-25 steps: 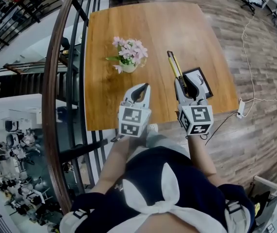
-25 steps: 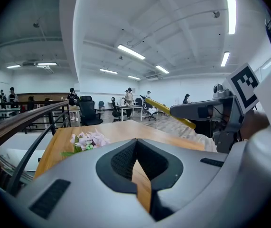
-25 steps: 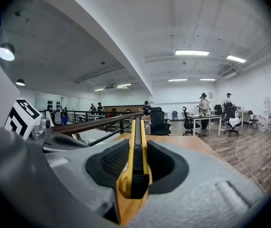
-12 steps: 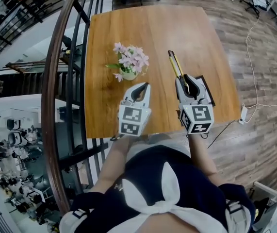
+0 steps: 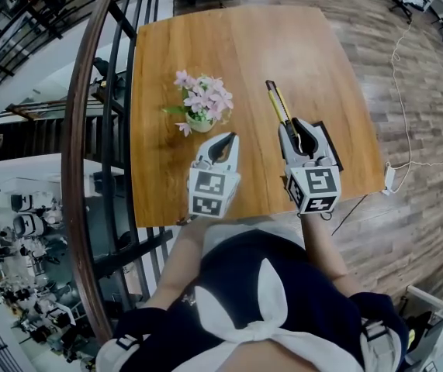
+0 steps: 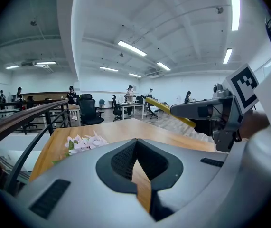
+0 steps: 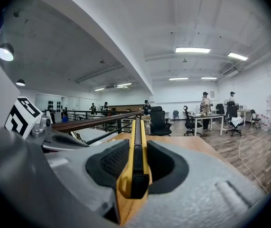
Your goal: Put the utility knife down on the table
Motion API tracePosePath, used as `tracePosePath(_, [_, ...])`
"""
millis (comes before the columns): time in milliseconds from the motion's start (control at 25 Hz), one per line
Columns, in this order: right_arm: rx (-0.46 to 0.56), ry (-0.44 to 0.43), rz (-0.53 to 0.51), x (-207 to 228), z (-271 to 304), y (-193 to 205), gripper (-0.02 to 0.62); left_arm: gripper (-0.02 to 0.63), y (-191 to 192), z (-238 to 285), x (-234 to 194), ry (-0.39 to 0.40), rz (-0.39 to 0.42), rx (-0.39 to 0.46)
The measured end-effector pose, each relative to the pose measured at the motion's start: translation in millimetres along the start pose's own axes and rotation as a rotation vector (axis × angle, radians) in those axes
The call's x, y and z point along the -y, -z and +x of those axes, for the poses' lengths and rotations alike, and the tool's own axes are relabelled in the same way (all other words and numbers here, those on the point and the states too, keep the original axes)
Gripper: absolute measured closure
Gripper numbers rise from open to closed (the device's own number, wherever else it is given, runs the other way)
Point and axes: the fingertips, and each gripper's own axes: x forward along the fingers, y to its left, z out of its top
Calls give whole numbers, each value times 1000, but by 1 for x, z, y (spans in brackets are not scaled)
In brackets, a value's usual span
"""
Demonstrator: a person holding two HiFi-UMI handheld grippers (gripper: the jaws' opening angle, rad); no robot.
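The slim yellow-and-black utility knife [image 5: 278, 103] is not down yet. It is pinched lengthwise in the jaws of the right gripper [image 5: 293, 130], to the right of the small pot of pink flowers [image 5: 200, 99] on the wooden table [image 5: 244, 45]. The left gripper [image 5: 226, 139] hovers just beside that pot, jaws pressed together and empty. Lowering and release remain.

Utility knife [image 5: 277, 101]: yellow body, black strip down its middle.
Surface [image 5: 205, 37]: honey-brown wood grain.
Flowers [image 5: 200, 98]: pale pink, green leaves, whitish pot.
Right hand-held gripper [image 5: 293, 128]: grey shell, black pads, white cube with black square markers.
Left hand-held gripper [image 5: 226, 139]: same grey, black and marker pattern.
Floor [image 5: 415, 91]: grey-brown planks.
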Motion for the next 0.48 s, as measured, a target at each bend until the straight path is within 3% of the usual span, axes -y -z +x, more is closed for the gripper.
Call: tracePosePath(480, [-23, -2, -7, 4, 6, 10, 482, 589, 11, 11, 0, 18, -24, -21])
